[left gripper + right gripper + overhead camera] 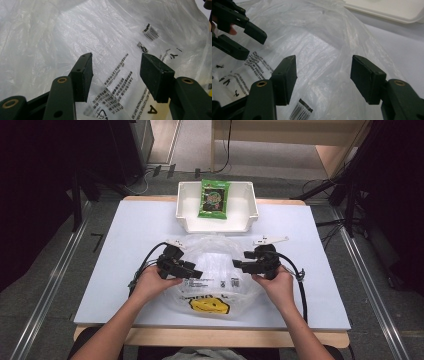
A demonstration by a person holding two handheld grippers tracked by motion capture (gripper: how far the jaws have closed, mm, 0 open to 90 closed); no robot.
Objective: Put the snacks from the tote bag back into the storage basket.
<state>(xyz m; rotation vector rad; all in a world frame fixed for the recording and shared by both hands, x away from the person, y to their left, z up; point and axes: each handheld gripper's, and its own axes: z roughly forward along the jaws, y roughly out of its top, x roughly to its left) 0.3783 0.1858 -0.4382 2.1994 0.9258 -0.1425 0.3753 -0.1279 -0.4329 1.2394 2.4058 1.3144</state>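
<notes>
the clear plastic bag lies flat on the table, in front of the white bin that holds a green snack packet. left tool and right tool hover over the bag, both released, gripping nothing. judgement: bagging not yet begun; bag unopened, packet still in bin.

Bench: pale blue-white top on a wooden base, wood edge visible along the near and far sides. Lying directly on it: a clear plastic bag, crumpled, at centre near the front, with black print and a yellow smiley mark toward the near edge; a white tray at the far edge, centred, just beyond the bag. A green snack packet lies in the tray.
</notes>
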